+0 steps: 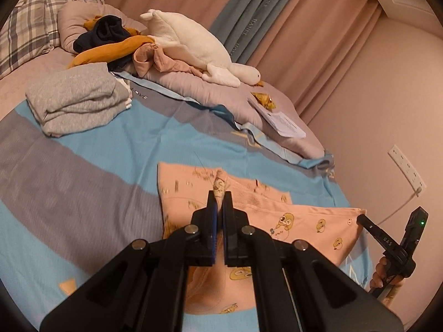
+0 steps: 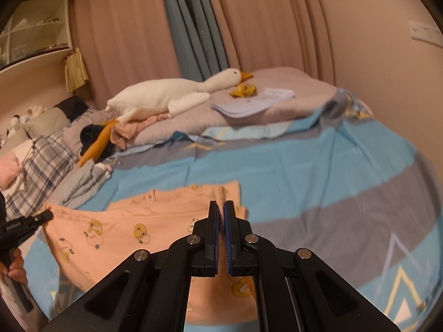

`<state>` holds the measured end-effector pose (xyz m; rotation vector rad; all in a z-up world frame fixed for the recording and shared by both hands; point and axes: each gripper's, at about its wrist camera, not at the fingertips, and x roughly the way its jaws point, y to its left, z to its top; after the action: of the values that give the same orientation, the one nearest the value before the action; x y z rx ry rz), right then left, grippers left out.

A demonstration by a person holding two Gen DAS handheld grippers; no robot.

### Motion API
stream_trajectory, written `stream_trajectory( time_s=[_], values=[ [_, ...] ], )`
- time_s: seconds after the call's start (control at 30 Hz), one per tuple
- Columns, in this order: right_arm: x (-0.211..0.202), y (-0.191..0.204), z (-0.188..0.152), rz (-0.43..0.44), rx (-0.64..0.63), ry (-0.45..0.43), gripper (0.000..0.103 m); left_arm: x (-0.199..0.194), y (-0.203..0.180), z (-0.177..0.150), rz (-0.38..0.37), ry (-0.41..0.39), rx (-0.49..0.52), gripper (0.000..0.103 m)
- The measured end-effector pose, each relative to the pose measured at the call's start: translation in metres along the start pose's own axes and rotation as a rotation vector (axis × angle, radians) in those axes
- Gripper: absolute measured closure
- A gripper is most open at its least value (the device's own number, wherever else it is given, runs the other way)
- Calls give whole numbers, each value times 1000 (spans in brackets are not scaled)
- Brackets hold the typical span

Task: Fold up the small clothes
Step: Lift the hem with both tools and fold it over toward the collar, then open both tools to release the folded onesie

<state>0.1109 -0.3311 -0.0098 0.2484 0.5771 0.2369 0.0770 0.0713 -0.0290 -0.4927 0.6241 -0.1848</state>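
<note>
**Now: pink garment pinched at both ends, mid-fold on the bed**

Biggest first: the bed, blue/grey striped sheet, is the work surface, w/ a bare stretch in front for folding. At the back a mauve quilt is bunched up, prob. shoved aside to make room; a white goose plush lies along it, papers just beside its head.

Pink printed garment lies across the near part of the sheet, partly lifted. Left tool is clamped on a bunched bit of its edge; right tool likewise nipped tight on the opposite edge. Two grips well apart keep the cloth taut, so I'd guess a fold-over is being set up.

Grey folded clothes sit stacked toward the far left, looks like the done pile. Unfolded heap (navy, mustard, pink) rests on the quilt next to the plush, likely still to do.

No baskets or boxes on the bed; shelves beyond, contents too blurry to tell.
</note>
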Motion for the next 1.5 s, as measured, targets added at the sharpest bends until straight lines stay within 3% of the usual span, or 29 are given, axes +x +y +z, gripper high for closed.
stream_trajectory(
  time_s=[0.33,0.7,1.03,1.2,1.5],
  values=[
    [64,13,35,47,-17,40,99,52,13,46,90,40,-36,101],
    [135,7,48,6,3,141,99,118,41,68,166,117,-77,101],
    [192,-17,24,-98,32,246,99,174,62,57,282,220,-50,100],
    [209,-26,17,-92,52,300,99,190,64,50,325,245,-16,99],
    [214,-26,13,-108,50,313,99,193,78,41,319,278,-75,93]
  ],
)
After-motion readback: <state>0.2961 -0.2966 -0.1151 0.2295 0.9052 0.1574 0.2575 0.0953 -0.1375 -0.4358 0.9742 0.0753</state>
